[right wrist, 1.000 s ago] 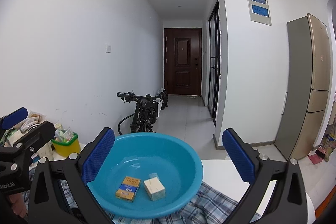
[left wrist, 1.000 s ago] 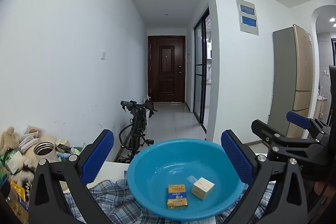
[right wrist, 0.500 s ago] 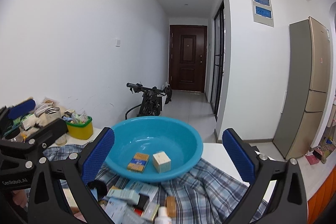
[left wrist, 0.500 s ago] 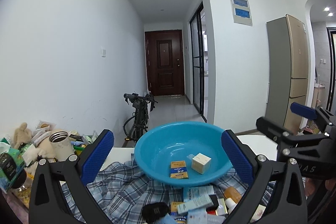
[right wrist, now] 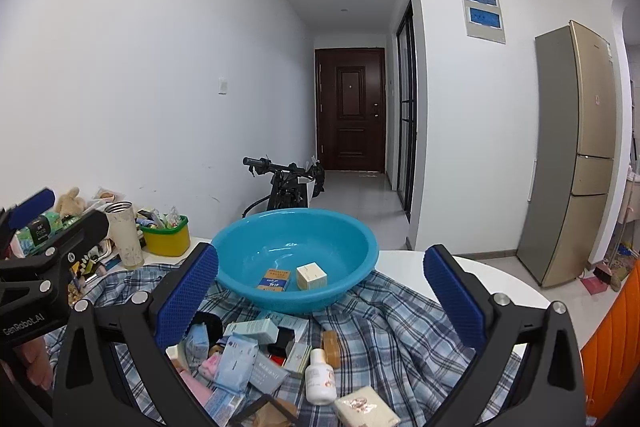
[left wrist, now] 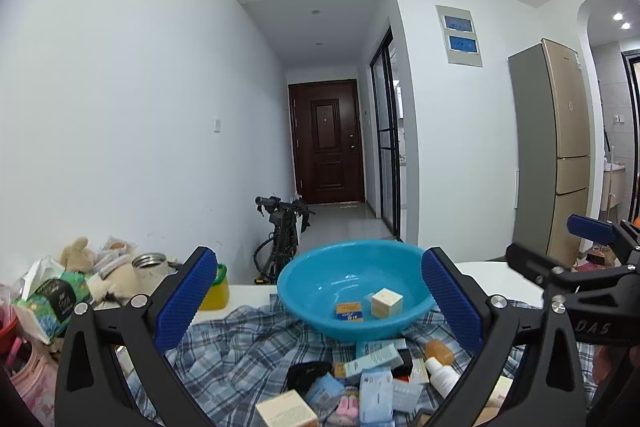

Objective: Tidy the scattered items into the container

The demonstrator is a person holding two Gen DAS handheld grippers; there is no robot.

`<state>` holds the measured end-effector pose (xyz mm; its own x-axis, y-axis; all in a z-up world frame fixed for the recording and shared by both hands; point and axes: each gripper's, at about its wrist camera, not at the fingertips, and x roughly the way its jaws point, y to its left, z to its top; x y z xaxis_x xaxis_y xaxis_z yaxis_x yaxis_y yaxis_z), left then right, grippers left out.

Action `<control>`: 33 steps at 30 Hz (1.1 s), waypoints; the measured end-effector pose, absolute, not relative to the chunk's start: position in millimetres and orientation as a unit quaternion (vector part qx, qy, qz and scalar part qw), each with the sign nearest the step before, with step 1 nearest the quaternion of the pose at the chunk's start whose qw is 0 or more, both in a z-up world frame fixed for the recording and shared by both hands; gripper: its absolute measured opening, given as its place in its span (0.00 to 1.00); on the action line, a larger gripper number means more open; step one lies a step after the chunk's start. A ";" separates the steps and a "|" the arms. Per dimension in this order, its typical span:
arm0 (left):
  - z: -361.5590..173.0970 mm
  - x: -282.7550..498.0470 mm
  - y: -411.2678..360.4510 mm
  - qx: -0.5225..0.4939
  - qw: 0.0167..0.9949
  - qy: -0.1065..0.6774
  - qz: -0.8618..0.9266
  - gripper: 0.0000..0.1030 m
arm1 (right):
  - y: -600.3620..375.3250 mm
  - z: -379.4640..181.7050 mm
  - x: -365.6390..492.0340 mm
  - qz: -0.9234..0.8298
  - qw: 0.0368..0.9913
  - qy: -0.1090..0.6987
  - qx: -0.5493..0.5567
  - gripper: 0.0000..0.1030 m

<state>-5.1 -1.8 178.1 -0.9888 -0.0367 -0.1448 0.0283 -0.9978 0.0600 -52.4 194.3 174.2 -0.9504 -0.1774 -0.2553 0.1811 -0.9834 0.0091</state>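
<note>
White-walled hallway with a dark door at the far end, bike against the wall, fridge to the right. Round white surface [right wrist: 472, 269] carries a plaid cloth [right wrist: 400, 323] with the blue basin [right wrist: 296, 251] on it toward the far edge.

Basin already holds two items: a flat orange-blue box [right wrist: 274, 279] and a cream cube box [right wrist: 311, 275]. Everything else is a heap of small cartons and packets [right wrist: 256, 343] on the cloth at the near edge, touching the basin's foot.

Left claw [left wrist: 320, 301]: wide open, nothing in it. Right claw [right wrist: 320, 301]: wide open, also nothing held. Both sit above the heap at the near edge, pointing across it at the basin.

Key relation: heap is below and just ahead of both claws, basin straight beyond it. White bottle [right wrist: 319, 375] with a pale cap lies with its long axis running near-to-far, between the right claw's fingers and toward their right side, so I'd judge the right claw nearer to it; it needs to drop and close across the bottle's width.

Readable text: "GenRobot.AI" on the left claw body in the right view; "DAS" on the right claw body in the left view. Carton print too small to read.
</note>
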 end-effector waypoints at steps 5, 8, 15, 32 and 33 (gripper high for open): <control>166.1 6.1 -6.4 0.090 0.022 -0.021 -0.995 1.00 | 196.1 164.1 -43.1 -0.987 0.086 0.006 0.137 0.99; 154.8 6.6 -7.5 0.109 0.022 -0.019 -0.994 1.00 | 196.4 152.6 -42.2 -0.984 0.086 0.005 0.155 0.99; 115.0 1.3 -13.4 0.169 0.025 -0.003 -0.985 1.00 | 200.0 119.5 -41.3 -0.975 0.082 0.004 0.205 0.99; -3.7 -19.4 -18.8 0.344 0.014 -0.068 -0.936 1.00 | 203.7 60.2 -45.0 -0.953 0.068 0.015 0.293 0.99; -10.2 -20.0 -18.8 0.354 0.013 -0.076 -0.932 1.00 | 203.9 59.5 -45.4 -0.953 0.068 0.014 0.295 0.99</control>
<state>-20.0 -18.8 -10.2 -0.7495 -0.0778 -0.6574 -0.0293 -0.9882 0.1504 -45.4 203.9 59.5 -0.8170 -0.1211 -0.5637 0.1376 -0.9904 0.0133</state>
